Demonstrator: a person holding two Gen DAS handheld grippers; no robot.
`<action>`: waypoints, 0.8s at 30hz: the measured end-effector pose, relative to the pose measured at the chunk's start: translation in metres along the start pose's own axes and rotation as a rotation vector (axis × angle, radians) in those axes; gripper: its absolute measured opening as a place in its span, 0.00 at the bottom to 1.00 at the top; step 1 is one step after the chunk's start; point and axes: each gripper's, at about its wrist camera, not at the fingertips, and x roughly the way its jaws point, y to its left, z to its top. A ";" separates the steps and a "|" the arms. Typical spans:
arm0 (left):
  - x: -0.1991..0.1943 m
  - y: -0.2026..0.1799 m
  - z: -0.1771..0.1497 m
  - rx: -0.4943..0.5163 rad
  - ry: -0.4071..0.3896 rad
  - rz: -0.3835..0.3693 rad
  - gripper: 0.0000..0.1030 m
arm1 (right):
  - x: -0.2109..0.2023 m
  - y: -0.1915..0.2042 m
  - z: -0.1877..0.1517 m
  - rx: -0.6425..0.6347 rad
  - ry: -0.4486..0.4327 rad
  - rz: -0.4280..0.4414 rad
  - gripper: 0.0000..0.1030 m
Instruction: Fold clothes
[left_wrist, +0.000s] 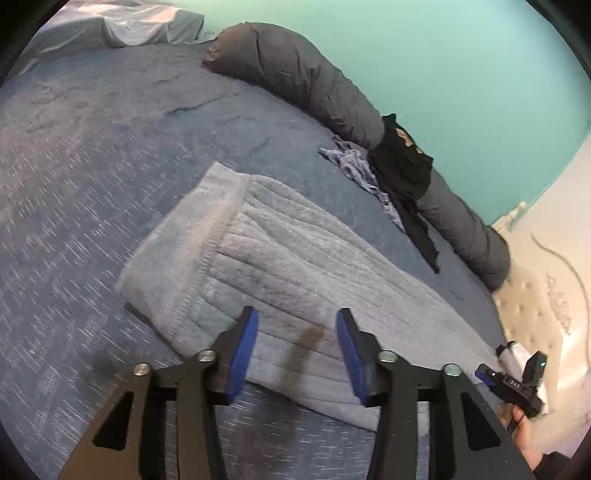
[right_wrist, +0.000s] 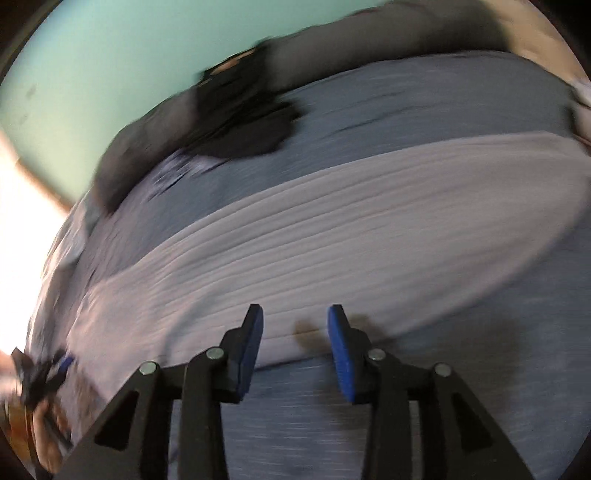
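A light grey ribbed garment (left_wrist: 280, 266) lies flat as a long folded strip on the blue bedspread (left_wrist: 92, 166). My left gripper (left_wrist: 297, 317) hovers over the garment's near edge, jaws open, with nothing between the blue pads. In the blurred right wrist view the same garment (right_wrist: 351, 229) stretches across the bed. My right gripper (right_wrist: 295, 312) stands open above its near edge, also with nothing between its pads. The right gripper (left_wrist: 517, 376) shows at the far right of the left wrist view, held by a hand. The left gripper (right_wrist: 40, 373) is a dark blur at the lower left of the right wrist view.
A long dark grey bolster (left_wrist: 325, 85) lies along the teal wall (left_wrist: 461, 74). A black garment (left_wrist: 402, 166) and a blue patterned cloth (left_wrist: 354, 166) are heaped against it. A cream tufted panel (left_wrist: 546, 295) borders the bed on the right. Pale pillows (left_wrist: 122, 26) sit far back.
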 end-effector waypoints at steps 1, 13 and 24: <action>0.004 -0.002 -0.002 0.009 0.009 0.008 0.52 | -0.010 -0.025 0.007 0.037 -0.023 -0.036 0.36; 0.017 -0.009 -0.010 0.037 0.018 0.091 0.52 | -0.081 -0.189 0.044 0.342 -0.180 -0.174 0.53; 0.003 -0.023 -0.020 -0.004 -0.018 0.070 0.52 | -0.060 -0.235 0.076 0.444 -0.234 -0.174 0.64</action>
